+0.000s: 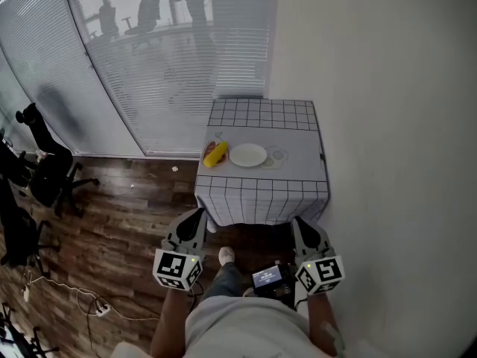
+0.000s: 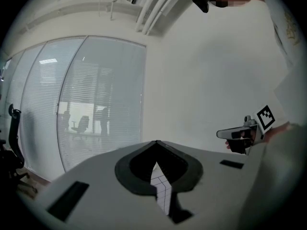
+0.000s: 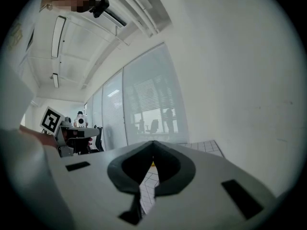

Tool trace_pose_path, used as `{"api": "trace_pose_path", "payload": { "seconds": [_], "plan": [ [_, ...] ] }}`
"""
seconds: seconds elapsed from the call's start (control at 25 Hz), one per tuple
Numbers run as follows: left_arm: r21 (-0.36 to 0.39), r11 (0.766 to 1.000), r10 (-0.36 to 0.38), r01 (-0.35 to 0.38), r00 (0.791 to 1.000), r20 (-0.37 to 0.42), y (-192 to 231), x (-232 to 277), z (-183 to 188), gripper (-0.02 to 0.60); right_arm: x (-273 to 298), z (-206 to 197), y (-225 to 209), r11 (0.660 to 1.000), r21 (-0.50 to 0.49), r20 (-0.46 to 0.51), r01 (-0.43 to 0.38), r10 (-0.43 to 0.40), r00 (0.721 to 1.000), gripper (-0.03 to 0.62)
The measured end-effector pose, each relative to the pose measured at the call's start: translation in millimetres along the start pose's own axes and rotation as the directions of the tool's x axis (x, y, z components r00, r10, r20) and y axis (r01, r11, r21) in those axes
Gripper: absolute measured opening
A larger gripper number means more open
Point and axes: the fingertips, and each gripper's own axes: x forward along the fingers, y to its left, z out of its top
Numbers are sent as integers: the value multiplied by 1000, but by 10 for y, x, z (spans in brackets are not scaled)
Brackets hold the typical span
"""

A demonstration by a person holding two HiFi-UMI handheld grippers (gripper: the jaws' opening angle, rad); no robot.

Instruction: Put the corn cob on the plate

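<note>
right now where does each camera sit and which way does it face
Head view: on the head, steeply down at table, corn cob, plate; shows left gripper, right gripper, torso, shoe.
Left gripper view: on the left gripper, level along shut jaws toward window blinds; shows right gripper, sleeve.
Right gripper view: on the right gripper, level along shut jaws toward the table; shows left gripper.
Shared: both gripper views see the table past their jaws.

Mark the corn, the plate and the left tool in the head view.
corn (image 1: 216, 154), head view, middle of the cob.
plate (image 1: 248, 155), head view, bare centre.
left tool (image 1: 198, 216), head view, tips of its shut jaws.
</note>
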Motion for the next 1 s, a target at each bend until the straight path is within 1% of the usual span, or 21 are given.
{"api": "trace_pose_path", "payload": {
  "seconds": [0.08,0.16,0.32,0.56,0.72,1.0],
  "plan": [
    [21,1000,-7,7,1000,-13,41,115,-42,6,111,13,-45,1000,-6,6,-4,4,1000,6],
    [50,999,-8,9,1000,-23,108,257,-69,6,255,45,-97,999,-36,21,-3,4,1000,6],
    [68,998,7,-7,1000,0,383,625,-47,6,689,114,-224,997,-73,29,2,0,1000,6],
    [71,997,33,-35,999,24,936,1305,62,6,1486,142,-494,997,-75,19,-3,4,1000,6],
    [54,997,51,-52,998,24,1315,1689,95,6,2033,212,-631,997,-77,9,-12,13,1000,6],
    [41,998,48,-47,999,-23,1810,2237,-41,6,2738,224,-723,993,-115,-41,-28,24,999,6]
  ]
}}
